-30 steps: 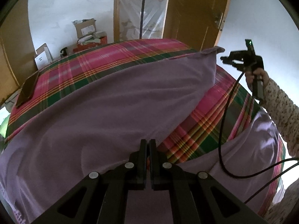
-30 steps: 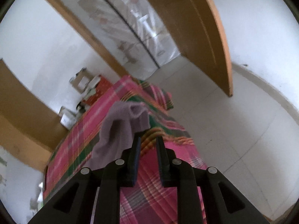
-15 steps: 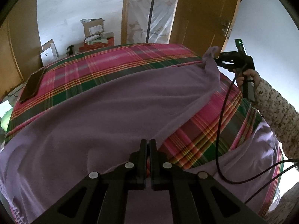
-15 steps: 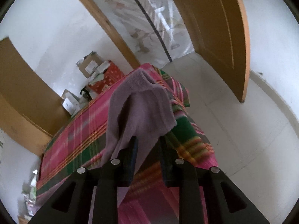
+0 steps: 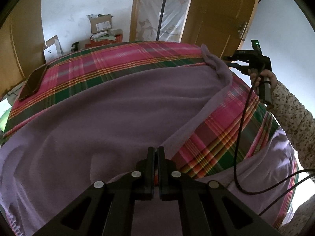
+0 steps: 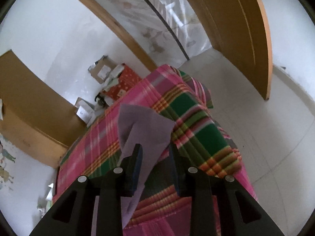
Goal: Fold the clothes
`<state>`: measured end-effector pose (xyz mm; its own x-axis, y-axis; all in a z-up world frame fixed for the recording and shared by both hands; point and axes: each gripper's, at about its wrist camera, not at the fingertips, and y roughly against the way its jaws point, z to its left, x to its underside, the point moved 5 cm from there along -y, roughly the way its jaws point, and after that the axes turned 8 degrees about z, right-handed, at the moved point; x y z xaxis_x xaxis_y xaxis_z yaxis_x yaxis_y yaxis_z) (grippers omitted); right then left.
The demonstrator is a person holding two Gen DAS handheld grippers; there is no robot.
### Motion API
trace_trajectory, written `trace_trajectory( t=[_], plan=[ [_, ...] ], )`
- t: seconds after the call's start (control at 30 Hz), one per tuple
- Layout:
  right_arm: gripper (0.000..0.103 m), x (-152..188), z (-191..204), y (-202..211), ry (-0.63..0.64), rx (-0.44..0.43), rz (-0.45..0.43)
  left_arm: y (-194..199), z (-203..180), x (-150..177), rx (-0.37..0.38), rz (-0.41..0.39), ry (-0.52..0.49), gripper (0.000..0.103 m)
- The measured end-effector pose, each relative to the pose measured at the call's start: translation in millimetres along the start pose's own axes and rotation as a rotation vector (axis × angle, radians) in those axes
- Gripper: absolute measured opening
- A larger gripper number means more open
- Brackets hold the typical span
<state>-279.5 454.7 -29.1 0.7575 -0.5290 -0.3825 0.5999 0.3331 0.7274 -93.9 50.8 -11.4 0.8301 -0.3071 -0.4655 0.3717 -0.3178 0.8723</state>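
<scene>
A soft lilac fleece garment [image 5: 110, 118] lies spread over a bed covered in a pink, green and orange plaid blanket [image 5: 122, 59], taking up most of the near half and hanging over the near edge. Its far right corner [image 5: 214, 63] is bunched into a ridge near the bed's far right corner.

The left gripper [image 5: 156, 153] sits low over the garment's near part, jaws pressed together with only a thin slit between them; whether any cloth is caught there I cannot tell.

The right gripper [image 6: 154, 157] has its jaws spread, and a fold of the lilac cloth [image 6: 145, 129] lies between them. From the left wrist view, a hand [image 5: 261, 76] in a speckled sleeve [image 5: 295, 118] holds it beside the bed's right edge, a black cable [image 5: 242, 129] trailing below.

A dark flat phone [image 5: 33, 82] rests at the bed's far left corner.
</scene>
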Motion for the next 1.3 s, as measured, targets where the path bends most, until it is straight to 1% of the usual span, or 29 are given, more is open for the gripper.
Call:
trace_trajectory(
  t=[0.17,0.4,0.6,0.67,0.7,0.73,0.77,0.8,0.93,1.2,1.3],
  plan=[
    [0.029,-0.2,-5.2,-1.6,-0.044,-0.028,0.002,-0.4,2.0,0.9,0.005,0.009,0.004,0.002],
    [0.030,-10.1,-4.3,-13.8,-0.020,0.039,-0.022,-7.6,0.6,2.1,0.006,0.029,0.001,0.002],
    [0.030,-13.2,7.5,-23.5,0.027,0.092,-0.031,-11.2,1.3,2.9,0.007,0.038,0.004,0.002],
    [0.024,-11.7,8.6,-25.3,0.046,0.131,-0.040,-12.0,1.7,3.2,0.008,0.041,0.005,0.002],
    [0.015,-11.1,8.6,-26.4,0.053,0.151,-0.043,-12.3,1.7,3.4,0.009,0.041,0.006,0.002],
    [0.010,-11.0,7.4,-27.0,0.052,0.159,-0.044,-12.5,1.6,3.6,0.010,0.042,0.006,0.002],
    [0.008,-11.7,4.5,-26.9,0.040,0.155,-0.042,-12.6,1.4,3.8,0.010,0.042,0.007,0.002],
    [0.004,-12.3,2.2,-26.6,0.030,0.153,-0.041,-12.7,1.1,4.0,0.010,0.041,0.007,0.002],
    [0.002,-12.2,0.4,-19.2,0.039,0.167,-0.059,-13.0,1.1,3.4,0.008,0.041,0.009,0.002],
    [0.002,-11.9,-7.5,18.6,0.003,0.111,-0.123,-12.9,1.1,2.6,0.009,0.035,0.013,0.002],
    [0.002,-7.9,-16.0,38.1,-0.018,0.109,-0.156,-12.9,-0.7,2.5,0.007,0.035,0.004,0.002]
  ],
)
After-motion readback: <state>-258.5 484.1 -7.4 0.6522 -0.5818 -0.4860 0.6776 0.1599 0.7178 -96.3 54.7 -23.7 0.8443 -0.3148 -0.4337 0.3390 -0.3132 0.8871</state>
